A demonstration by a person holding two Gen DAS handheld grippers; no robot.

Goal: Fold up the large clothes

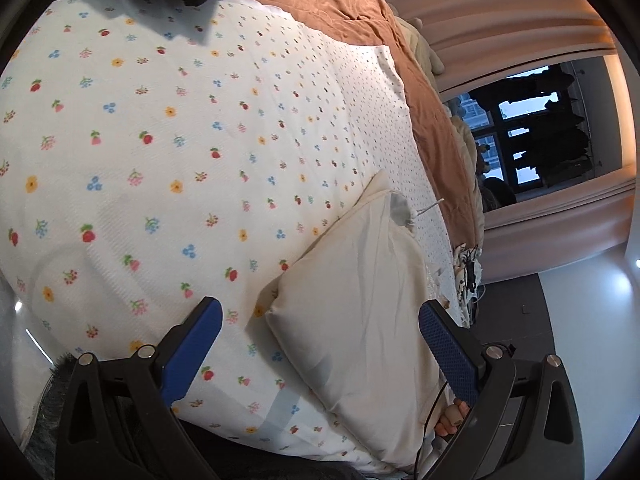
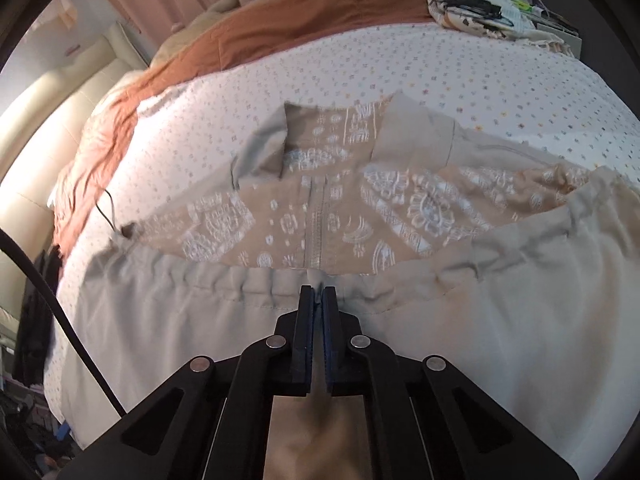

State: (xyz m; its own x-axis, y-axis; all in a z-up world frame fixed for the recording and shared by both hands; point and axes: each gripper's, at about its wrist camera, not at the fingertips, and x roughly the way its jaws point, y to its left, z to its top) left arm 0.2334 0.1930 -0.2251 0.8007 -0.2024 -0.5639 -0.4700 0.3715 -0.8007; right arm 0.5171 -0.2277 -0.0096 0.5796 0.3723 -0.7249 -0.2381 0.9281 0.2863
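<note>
The large garment (image 2: 168,320) is a beige jacket spread on the bed, and its open front shows a tan lining (image 2: 320,216) with a white pattern. My right gripper (image 2: 318,292) is shut on the gathered beige hem at the near edge, with cloth pinched between the pads. In the left wrist view a cream part of the garment (image 1: 360,280) with a drawstring (image 1: 428,206) lies on the flowered sheet. My left gripper (image 1: 320,306) is open just above it, one blue pad on each side, neither pressing on the cloth.
A white flowered sheet (image 1: 160,140) covers the bed, with a brown blanket (image 2: 280,12) along its far side. A pile of small items (image 2: 480,4) sits at a far corner. A black cable (image 2: 60,308) hangs on the left. Curtains (image 1: 520,20) and a dark window (image 1: 532,132) stand beyond the bed.
</note>
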